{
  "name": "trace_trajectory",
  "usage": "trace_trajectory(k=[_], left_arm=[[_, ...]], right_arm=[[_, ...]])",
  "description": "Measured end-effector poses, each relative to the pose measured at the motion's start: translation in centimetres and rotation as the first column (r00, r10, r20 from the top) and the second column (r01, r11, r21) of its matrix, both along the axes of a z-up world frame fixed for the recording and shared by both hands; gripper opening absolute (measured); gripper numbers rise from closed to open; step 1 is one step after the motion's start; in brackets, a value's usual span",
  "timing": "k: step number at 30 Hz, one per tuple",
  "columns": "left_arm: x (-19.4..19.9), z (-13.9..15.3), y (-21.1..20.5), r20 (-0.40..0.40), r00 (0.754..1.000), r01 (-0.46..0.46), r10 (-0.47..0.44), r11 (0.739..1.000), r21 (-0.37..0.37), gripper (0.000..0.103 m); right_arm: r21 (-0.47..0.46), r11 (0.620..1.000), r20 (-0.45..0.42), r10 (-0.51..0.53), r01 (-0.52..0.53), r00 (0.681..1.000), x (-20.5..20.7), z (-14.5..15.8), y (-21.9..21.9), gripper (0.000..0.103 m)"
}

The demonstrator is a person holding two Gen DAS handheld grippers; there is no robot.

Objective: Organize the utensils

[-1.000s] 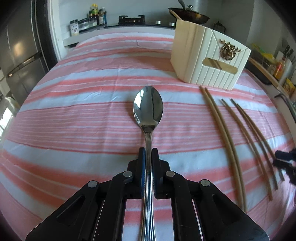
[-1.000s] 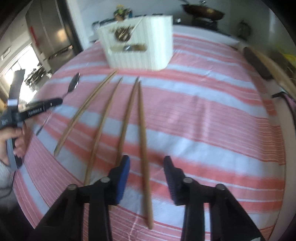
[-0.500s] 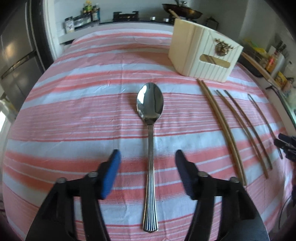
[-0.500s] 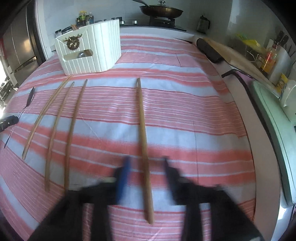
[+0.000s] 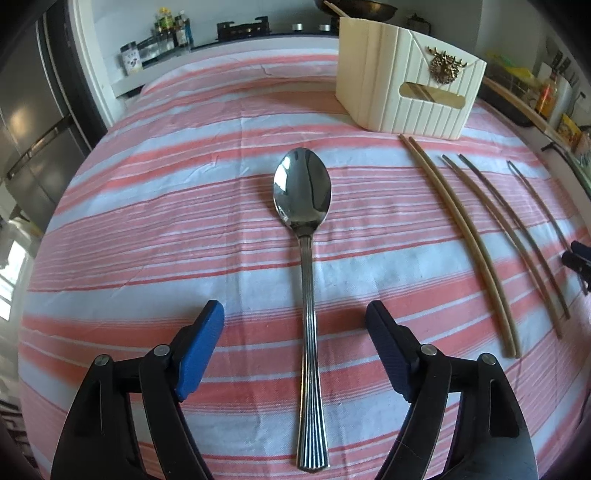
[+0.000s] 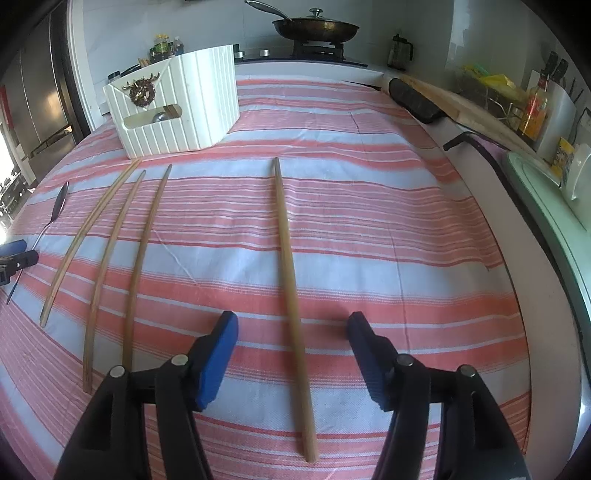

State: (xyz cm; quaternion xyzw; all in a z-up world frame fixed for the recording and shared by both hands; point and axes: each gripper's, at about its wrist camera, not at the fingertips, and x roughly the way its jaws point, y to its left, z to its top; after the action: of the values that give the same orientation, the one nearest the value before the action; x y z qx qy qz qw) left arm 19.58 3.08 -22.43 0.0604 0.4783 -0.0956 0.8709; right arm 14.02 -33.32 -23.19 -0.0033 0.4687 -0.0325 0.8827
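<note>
there's a lidded pan [image 6: 316,26] on the stove at 12 o'clock, sauce bottle [image 6: 533,107] over at 2

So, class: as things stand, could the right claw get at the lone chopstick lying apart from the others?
Probably yes: the chopstick lies flat between the opening right claw pads, untouched, with nothing over it.

Steel fridge [image 5: 33,122] left; stove [image 6: 317,48] behind.

One spoon [image 5: 302,192], four chopsticks [image 6: 291,251] (one apart), one holder [image 6: 177,107]
</note>
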Motion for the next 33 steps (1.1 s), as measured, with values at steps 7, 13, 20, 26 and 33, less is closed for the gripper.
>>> trace_trajectory(k=[7, 13, 20, 26, 33], left_arm=[[0.5, 1.1, 0.8, -0.042, 0.999, 0.031, -0.033, 0.997, -0.067, 0.081], [3.1, 3.0, 2.8, -0.081, 0.995, 0.036, -0.053, 0.978, -0.203, 0.086], [6.4, 1.7, -0.7, -0.104, 0.991, 0.078, -0.085, 0.994, -0.073, 0.087], [8.9, -0.3, -2.2, -0.105, 0.994, 0.035, -0.031, 0.999, 0.040, 0.093], [10.3, 0.0, -2.3, -0.117, 0.991, 0.063, -0.061, 0.998, 0.016, 0.073]], right_arm=[[0.011, 1.000, -0.049, 0.003, -0.003, 0.999, 0.5, 0.2, -0.1, 0.064], [0.101, 0.994, -0.055, 0.047, -0.041, 0.997, -0.1, 1.8, -0.6, 0.064], [0.160, 0.984, -0.089, 0.088, -0.073, 0.992, 2.1, 3.3, -1.2, 0.064], [0.152, 0.984, -0.175, 0.122, -0.095, 0.977, 6.3, 2.6, -1.4, 0.064], [0.089, 0.988, -0.215, 0.144, -0.127, 0.966, 11.8, 0.5, -0.3, 0.063]])
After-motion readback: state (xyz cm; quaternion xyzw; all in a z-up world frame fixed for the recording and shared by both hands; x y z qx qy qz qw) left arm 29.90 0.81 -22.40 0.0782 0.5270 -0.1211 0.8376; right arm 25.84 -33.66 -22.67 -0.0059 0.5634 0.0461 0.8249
